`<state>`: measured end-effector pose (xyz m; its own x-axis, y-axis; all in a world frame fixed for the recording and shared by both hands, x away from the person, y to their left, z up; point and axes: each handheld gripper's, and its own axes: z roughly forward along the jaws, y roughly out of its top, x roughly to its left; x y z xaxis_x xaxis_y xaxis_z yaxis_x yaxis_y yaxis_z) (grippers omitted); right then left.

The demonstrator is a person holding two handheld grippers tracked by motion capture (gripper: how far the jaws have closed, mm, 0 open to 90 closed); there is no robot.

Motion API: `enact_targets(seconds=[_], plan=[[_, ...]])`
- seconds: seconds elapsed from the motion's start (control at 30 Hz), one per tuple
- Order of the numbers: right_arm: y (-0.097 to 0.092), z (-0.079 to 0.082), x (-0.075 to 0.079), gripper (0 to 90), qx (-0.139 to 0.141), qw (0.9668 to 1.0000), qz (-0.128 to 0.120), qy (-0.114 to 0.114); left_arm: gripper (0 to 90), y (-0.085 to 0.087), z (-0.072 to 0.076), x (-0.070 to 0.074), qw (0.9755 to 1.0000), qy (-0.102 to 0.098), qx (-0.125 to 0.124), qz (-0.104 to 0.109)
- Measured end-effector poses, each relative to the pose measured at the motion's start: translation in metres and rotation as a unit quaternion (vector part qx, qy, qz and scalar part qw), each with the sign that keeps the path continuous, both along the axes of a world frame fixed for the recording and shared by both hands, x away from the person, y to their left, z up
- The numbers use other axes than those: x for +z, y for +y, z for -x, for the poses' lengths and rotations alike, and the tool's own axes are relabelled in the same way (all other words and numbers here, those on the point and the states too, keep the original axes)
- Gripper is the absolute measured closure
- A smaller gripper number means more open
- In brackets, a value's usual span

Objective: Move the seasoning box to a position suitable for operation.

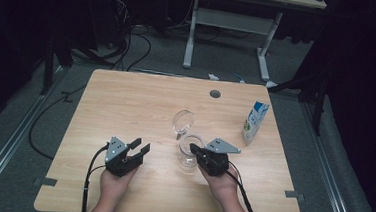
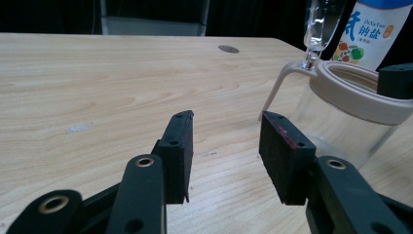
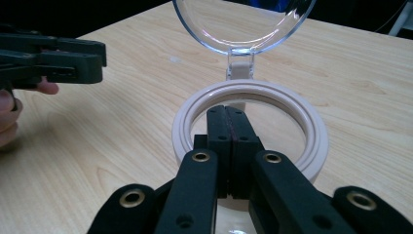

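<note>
On my light wooden worktop (image 1: 126, 101), a white and blue carton with green and orange print (image 1: 255, 121) stands upright near the far right edge. A small grey round grommet (image 1: 215, 94) sits in the board toward the far side. Beyond it, on the grey floor (image 1: 229, 64), stands a white metal table frame (image 1: 229, 21), with black cables (image 1: 130, 47) trailing at the left.
</note>
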<state>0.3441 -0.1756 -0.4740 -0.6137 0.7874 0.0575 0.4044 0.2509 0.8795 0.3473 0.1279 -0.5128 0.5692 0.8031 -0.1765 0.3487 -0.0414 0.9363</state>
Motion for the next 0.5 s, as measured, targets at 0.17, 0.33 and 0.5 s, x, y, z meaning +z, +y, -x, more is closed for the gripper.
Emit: enact_targets(seconds=[0.17, 0.33, 0.5], plan=[[-0.001, 0.009, 0.0, 90.0, 0.006, 1.0, -0.002, 0.001, 55.9, -0.002, 0.001, 0.001, 1.0, -0.004, -0.003, -0.002], [-0.002, 0.017, -0.001, 90.0, 0.008, 0.9999, -0.006, -0.001, 55.7, -0.001, 0.002, 0.001, 1.0, -0.003, -0.004, -0.007], [-0.008, 0.022, 0.004, 84.5, -0.004, 0.9998, -0.013, -0.013, 50.9, 0.0, 0.001, 0.002, 0.9987, 0.004, -0.013, -0.049]])
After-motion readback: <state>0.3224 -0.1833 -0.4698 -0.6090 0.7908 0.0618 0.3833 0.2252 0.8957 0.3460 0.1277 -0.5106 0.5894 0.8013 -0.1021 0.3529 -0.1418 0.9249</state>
